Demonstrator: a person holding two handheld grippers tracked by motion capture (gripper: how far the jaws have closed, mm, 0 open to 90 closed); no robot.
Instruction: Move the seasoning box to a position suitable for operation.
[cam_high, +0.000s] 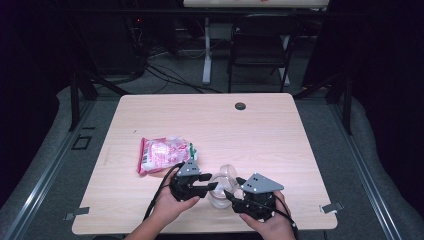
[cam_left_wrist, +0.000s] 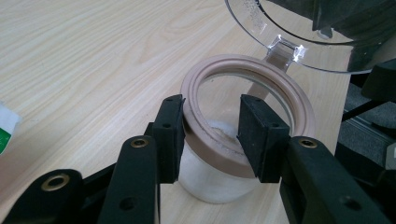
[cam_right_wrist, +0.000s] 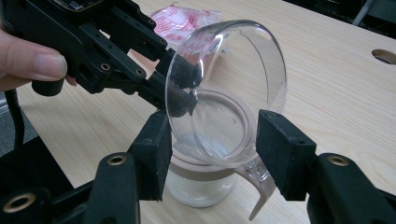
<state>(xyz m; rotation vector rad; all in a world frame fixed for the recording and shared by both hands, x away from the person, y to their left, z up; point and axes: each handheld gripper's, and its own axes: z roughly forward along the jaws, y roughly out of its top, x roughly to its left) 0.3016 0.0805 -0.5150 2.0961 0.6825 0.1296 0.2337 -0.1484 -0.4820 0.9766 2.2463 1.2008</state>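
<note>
Dark floor and black drapes surrounded a pale wood-grain desk (cam_high: 260, 125), with a folding chair (cam_high: 260, 45) and cables at the top of the high view. At the lower middle of that view stood a small clear jar (cam_high: 220, 196), partly covered by the two grippers, so its body was hard to make out there. It had a tan sealing ring around its mouth and a hinged clear lid (cam_right_wrist: 233, 88) tipped open above it; the contents could not be told through the frosted lower wall.

The left gripper (cam_left_wrist: 212, 135) was clenched on the jar's rim, one pad outside the ring and one inside the mouth. The right gripper (cam_right_wrist: 210, 154) sat with its jaws released, either side of the raised lid and the jar's neck, neither pad pressing.

A pink and white packet (cam_high: 165, 154) lay on the desk just left of centre, near the left gripper. A round grommet hole (cam_high: 240, 106) marked the desk's upper edge.
</note>
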